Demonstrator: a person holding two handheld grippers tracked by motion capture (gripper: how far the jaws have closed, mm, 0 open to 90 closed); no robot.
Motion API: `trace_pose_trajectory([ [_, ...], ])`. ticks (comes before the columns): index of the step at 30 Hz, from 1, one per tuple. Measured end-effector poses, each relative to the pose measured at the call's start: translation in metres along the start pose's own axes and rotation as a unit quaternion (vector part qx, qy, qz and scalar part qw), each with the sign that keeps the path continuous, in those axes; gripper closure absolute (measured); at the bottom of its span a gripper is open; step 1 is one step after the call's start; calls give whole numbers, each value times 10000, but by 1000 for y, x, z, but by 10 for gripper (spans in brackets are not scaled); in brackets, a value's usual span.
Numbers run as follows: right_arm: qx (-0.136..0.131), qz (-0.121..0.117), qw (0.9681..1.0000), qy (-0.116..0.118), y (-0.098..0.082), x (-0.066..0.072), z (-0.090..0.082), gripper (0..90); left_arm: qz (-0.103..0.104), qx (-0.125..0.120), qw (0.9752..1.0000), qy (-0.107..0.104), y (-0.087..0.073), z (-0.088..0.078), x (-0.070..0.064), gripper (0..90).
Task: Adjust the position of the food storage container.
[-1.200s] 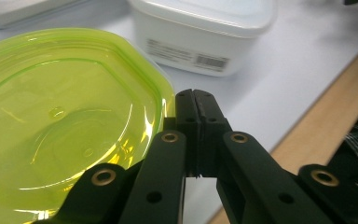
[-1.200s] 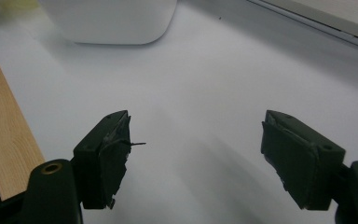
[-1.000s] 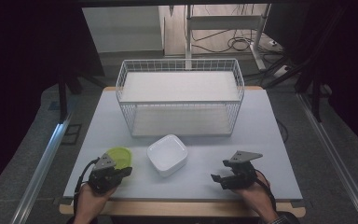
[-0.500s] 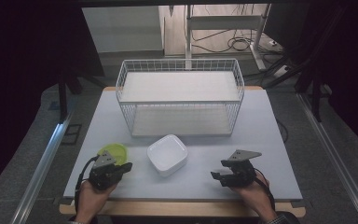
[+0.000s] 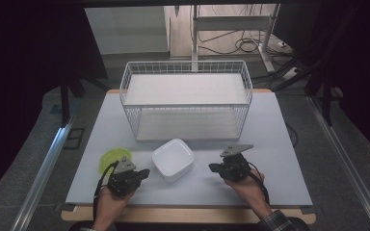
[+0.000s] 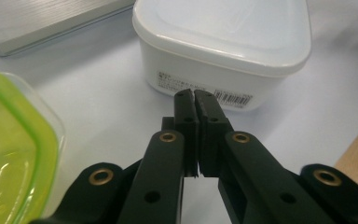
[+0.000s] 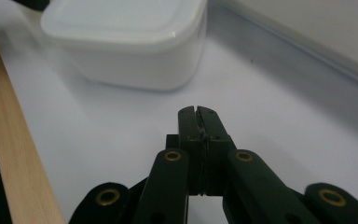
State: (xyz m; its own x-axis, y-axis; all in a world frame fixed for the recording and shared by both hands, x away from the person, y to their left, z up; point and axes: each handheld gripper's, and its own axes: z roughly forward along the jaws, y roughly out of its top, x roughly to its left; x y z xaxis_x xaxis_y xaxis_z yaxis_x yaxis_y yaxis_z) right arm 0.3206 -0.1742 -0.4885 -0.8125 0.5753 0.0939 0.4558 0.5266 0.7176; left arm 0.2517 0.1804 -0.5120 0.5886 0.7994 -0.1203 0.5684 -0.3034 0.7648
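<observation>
- Leftmost on the table (image 5: 279,144), a green container (image 5: 112,158) is lying open side up, just behind the left gripper; in the left gripper view its translucent green rim (image 6: 14,140) is sitting at the lower left.
- Next, the left gripper (image 5: 144,172) is resting low near the table's front edge, held in the person's left hand (image 5: 107,204). Its jaws are standing pressed together with nothing between them, as the left gripper view (image 6: 195,95) shows plainly.
- Those tips are pointing at the white lidded box (image 5: 173,159) and sitting just beside its near wall; whether they are touching it cannot be told. A barcode label (image 6: 205,89) is showing on that wall.
- The white lidded box is sitting on the table between the two grippers, lid on, just in front of the wire basket (image 5: 186,67), which is standing farther back at the table's middle.
- Right of the box, the right gripper (image 5: 213,168) is held in the right hand (image 5: 250,190), tips facing the box but clearly apart from it. Its jaws have just been closing and are now meeting on nothing, seen in the right gripper view (image 7: 198,112).
- In that view the box (image 7: 126,42) is lying ahead, slightly blurred, bare table between it and the tips.
</observation>
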Motion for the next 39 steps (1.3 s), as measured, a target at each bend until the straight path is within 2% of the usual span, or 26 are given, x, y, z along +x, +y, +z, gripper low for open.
trace_pose_trajectory([
  [5,-72,-71,9999,-19,17,1,15,892,25,129,9998,137,3,8,-4,890],
  [6,-81,-107,9999,-26,25,-1,24,892,-19,193,9996,209,3,12,-4,891],
  [7,-81,-107,9999,-26,25,-1,24,892,-19,193,9996,209,3,12,-4,891],
  [8,-80,-82,9999,-5,32,-3,35,892,-35,221,9995,228,3,13,-3,891],
  [9,-80,-82,9999,-5,32,-3,35,892,-52,235,9994,239,4,14,-3,891],
  [11,-28,-137,9999,-92,38,-6,50,891,-55,265,9992,285,5,16,-1,891],
  [13,6,-134,9999,-104,39,-8,54,891,-46,303,9990,335,7,20,-1,891],
  [16,31,-21,10000,75,38,-14,64,890,-51,407,9985,363,10,27,1,888],
  [18,-1,43,9998,211,37,-14,64,891,-43,457,9981,399,14,33,-1,892],
  [20,22,15,9998,181,37,-14,63,892,17,478,9980,421,15,34,-2,893],
  [24,73,80,9996,269,34,-11,56,890,-55,461,9984,330,19,37,0,894],
  [33,221,103,9994,243,16,-1,34,881,77,476,9987,138,25,45,-9,900],
  [36,263,145,9995,107,11,2,26,882,113,485,9988,1,27,47,-14,900],
  [39,293,172,9994,75,8,3,22,883,174,505,9986,-34,27,47,-18,900],
])
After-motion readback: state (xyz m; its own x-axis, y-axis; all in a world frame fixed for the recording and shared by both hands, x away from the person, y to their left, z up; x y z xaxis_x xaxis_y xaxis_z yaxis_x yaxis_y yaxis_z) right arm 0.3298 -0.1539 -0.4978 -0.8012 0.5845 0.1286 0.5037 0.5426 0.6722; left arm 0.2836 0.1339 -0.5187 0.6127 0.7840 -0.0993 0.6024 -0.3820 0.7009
